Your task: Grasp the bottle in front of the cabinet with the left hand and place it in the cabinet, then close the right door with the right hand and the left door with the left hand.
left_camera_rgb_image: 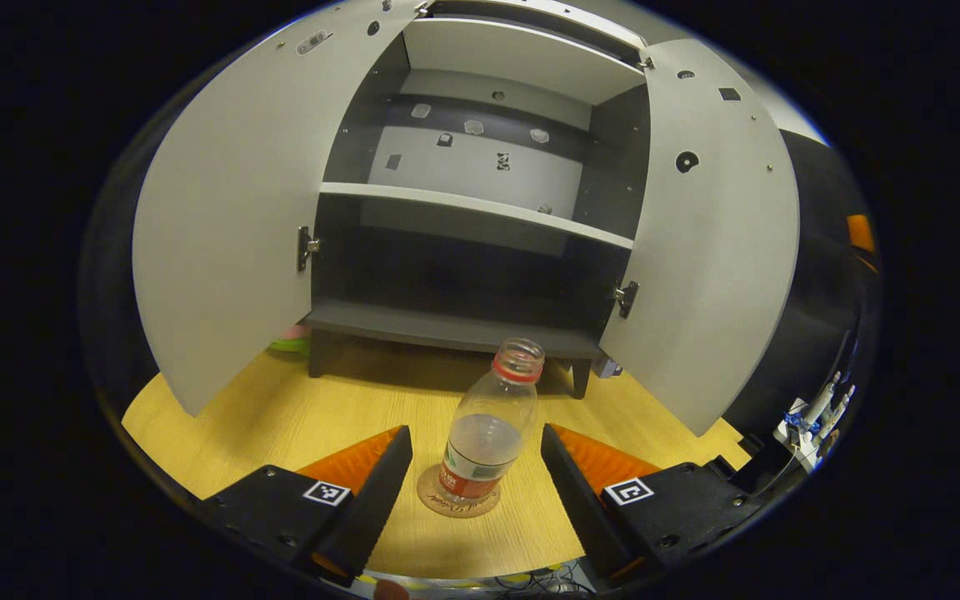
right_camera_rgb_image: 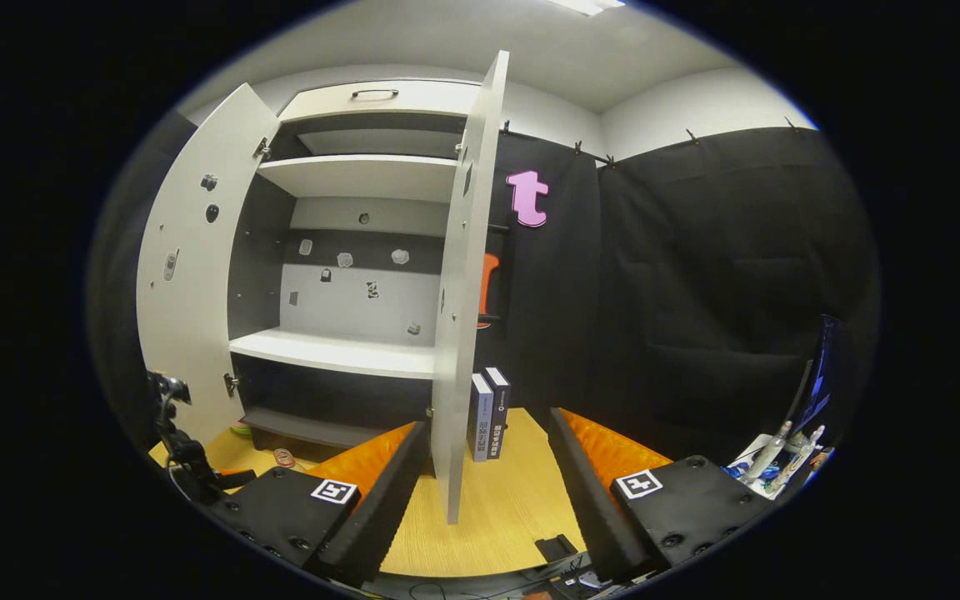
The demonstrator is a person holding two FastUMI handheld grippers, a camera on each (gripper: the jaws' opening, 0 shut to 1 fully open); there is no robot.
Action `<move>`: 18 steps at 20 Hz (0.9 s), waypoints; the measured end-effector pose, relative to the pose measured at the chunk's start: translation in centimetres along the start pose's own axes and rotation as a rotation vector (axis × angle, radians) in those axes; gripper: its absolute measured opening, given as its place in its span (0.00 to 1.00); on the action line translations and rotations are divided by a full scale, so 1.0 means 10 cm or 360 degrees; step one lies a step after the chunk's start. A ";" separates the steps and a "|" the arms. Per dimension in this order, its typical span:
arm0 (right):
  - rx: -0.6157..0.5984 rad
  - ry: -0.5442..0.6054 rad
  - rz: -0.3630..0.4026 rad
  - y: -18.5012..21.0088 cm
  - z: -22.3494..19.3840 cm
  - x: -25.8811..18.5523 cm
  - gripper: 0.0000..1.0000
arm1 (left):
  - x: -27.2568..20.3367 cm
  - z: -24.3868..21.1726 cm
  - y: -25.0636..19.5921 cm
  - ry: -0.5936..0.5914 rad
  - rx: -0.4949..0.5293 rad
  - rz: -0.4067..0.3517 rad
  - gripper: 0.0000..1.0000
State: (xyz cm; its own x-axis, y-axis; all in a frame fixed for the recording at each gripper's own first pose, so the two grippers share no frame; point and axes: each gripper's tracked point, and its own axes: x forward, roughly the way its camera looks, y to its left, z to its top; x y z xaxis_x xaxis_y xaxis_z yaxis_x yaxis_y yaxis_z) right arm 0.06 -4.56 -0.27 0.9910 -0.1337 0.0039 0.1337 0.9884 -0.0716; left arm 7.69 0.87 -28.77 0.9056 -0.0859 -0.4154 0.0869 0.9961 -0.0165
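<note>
In the left gripper view, the left hand-held gripper (left_camera_rgb_image: 476, 467) has its two fingers wide apart, and nothing is clamped between them. The bottle (left_camera_rgb_image: 488, 433) stands upright on the wooden tabletop (left_camera_rgb_image: 280, 417), on a round coaster (left_camera_rgb_image: 457, 502), in the gap between the fingers. It touches neither finger. The bottle is clear, without a cap, with a red ring at the neck and a red and white label. Behind it is the cabinet (left_camera_rgb_image: 480, 208) with both doors open: the left door (left_camera_rgb_image: 222, 233) swings out on one side and the right door (left_camera_rgb_image: 705, 242) on the other. The lower shelf (left_camera_rgb_image: 447, 325) of the cabinet is dark and bare, just behind the bottle.

In the right gripper view, the right hand-held gripper (right_camera_rgb_image: 484, 475) also has its fingers apart and holds nothing. The edge of the right door (right_camera_rgb_image: 465, 317) stands between the fingers, farther off, and I cannot tell that it touches them. Beside this door, two dark boxes (right_camera_rgb_image: 488, 412) stand upright on the tabletop (right_camera_rgb_image: 505, 508).
</note>
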 end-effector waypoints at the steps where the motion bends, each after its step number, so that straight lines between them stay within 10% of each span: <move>1: 0.0003 0.0007 -0.0003 -0.02 -0.01 -0.01 0.97 | 0.06 -0.09 0.00 0.0023 0.0017 0.0003 0.96; 15: 0.0020 0.0088 -0.0113 -0.34 -0.07 -0.04 0.97 | 0.62 -0.68 0.02 0.0190 0.0174 0.0038 0.95; 18: 0.0018 0.0085 -0.0103 -0.32 -0.06 0.01 0.97 | 0.59 -0.62 -0.01 0.0197 0.0202 0.0029 0.81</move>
State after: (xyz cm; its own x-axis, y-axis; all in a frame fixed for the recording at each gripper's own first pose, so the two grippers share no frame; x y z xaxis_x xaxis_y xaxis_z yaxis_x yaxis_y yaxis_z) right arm -0.28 -7.77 -0.59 0.9786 -0.2007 -0.0450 0.1978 0.9783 -0.0615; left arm 10.43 0.37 -36.89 0.8501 -0.0569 -0.5235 0.1299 0.9861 0.1039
